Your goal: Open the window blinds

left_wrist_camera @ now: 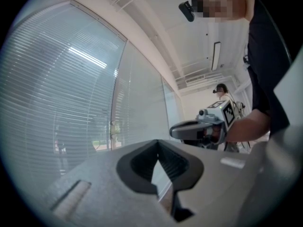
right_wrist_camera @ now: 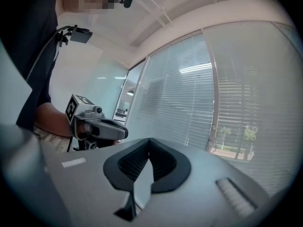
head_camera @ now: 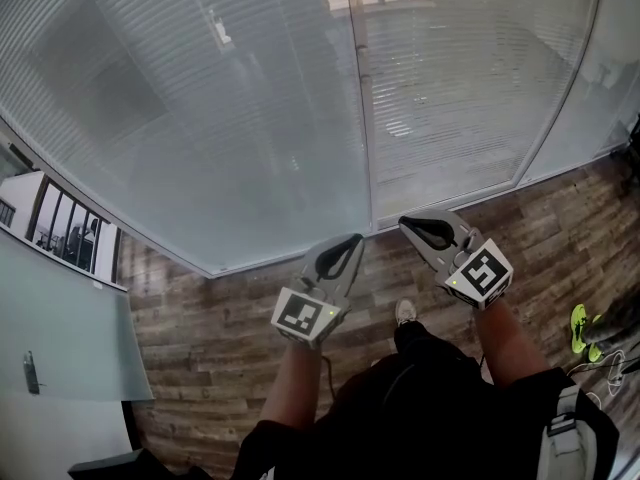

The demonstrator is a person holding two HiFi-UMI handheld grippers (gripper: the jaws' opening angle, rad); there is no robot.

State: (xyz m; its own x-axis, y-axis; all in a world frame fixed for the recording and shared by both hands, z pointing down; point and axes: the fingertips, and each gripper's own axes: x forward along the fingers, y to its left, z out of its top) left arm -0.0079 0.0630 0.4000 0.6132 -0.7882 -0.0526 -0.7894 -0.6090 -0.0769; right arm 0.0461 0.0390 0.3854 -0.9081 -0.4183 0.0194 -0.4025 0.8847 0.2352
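- Blinds point(head_camera: 250, 118): down over both panes, reaching almost to the floor point(head_camera: 220, 318). The slats are close to shut and the outside shows only dimly through them. Judged: opening not begun.
- Left claw point(head_camera: 352, 238): clenched with nothing in it, held level and aimed at the blinds, short of them.
- Right claw point(head_camera: 408, 222): clenched and empty, level beside the left claw, also short of the blinds.
- Left to do, as judged: find the control, take hold of it, and work it until the slats turn or lift.
- Control: no cord or wand can be made out in any view. The likeliest place is by the post point(head_camera: 362, 118) between the panes, straight ahead of both claws.
- Surroundings: a shoe point(head_camera: 405, 311) below the claws, a green item point(head_camera: 580, 328) on the floor at right, well apart, and a second person point(left_wrist_camera: 221, 90) far back in the room.
- Obstructions: nothing stands between claws and blinds. Glare hints at glass before the slats, but this cannot be confirmed.
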